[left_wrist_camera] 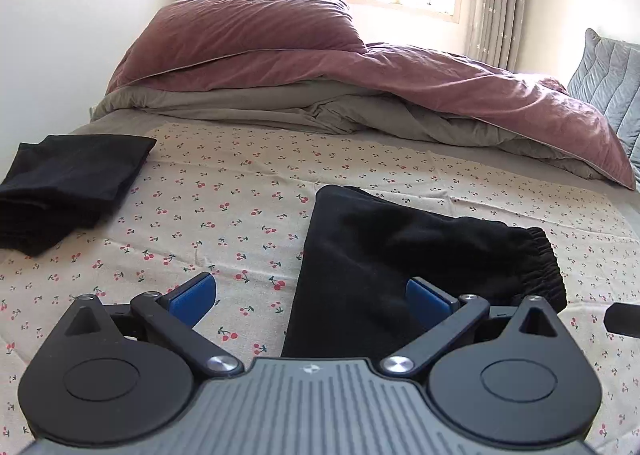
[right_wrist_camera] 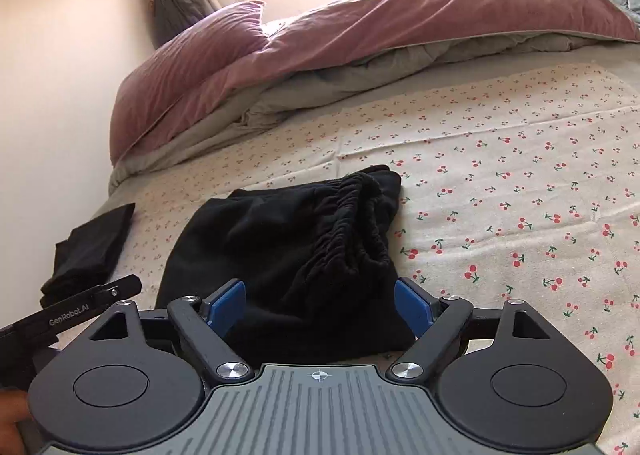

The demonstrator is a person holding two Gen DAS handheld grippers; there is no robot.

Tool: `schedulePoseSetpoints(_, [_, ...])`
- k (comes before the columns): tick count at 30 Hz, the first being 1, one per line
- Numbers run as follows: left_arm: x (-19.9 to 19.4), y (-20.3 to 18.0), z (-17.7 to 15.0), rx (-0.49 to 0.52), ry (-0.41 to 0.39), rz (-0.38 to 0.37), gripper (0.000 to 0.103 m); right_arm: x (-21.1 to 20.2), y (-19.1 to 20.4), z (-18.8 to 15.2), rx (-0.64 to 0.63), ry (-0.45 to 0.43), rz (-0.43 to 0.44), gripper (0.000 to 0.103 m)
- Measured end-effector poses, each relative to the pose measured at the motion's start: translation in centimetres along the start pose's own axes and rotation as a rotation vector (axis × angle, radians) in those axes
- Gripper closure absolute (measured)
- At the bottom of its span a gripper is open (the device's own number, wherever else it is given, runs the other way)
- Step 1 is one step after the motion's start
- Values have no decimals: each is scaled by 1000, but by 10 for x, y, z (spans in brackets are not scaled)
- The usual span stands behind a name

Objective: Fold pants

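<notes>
Cherry-print bed (left_wrist_camera: 248, 191): folded black pants (right_wrist_camera: 288, 255) lie just beyond both wide-open, empty tools (left_wrist_camera: 312, 303) (right_wrist_camera: 320, 307).

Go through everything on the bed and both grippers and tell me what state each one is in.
Left gripper: open, holding nothing.
Right gripper: open, holding nothing.
Black pants: folded into a bundle, waistband on top, lying free.
Second black garment: folded flat, lying apart.
Pink duvet: rumpled, pushed back.
</notes>
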State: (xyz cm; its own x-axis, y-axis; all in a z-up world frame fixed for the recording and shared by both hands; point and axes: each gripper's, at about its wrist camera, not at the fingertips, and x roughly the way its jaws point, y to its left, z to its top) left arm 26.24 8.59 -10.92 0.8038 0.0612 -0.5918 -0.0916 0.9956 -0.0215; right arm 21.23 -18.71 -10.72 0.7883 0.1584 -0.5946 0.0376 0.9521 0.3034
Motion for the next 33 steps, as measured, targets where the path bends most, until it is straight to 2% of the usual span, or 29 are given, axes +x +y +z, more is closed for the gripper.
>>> schedulePoseSetpoints(5, [-19,5,-9,16,-16,-19,0,-39,21,-28,-43,-31,7,13])
schedulePoseSetpoints(13, [-57,7,-29,-2,32,-76,0,-80,37,-61,-91,-69,-35,5])
schedulePoseSetpoints(16, [-81,6,-39,-49,26,-64,0,-93,42,-66,-118,-90,-79,4])
schedulePoseSetpoints(19, [-97,4,-53,-104,46,-59,0,-104,45,-67,-118,-106,-86,0])
schedulePoseSetpoints(21, [-105,3,-62,-135,67,-51,0,-108,47,-70,-140,-105,-93,0])
schedulePoseSetpoints(23, [-113,0,-71,-142,47,-33,0,-111,47,-74,-161,-100,-112,0])
schedulePoseSetpoints(28, [-107,-5,-77,-48,1,3,0,-105,36,-83,-161,-79,-129,0])
schedulePoseSetpoints(33, [-101,2,-81,-55,-1,5,0,-96,28,-86,-156,-73,-183,0])
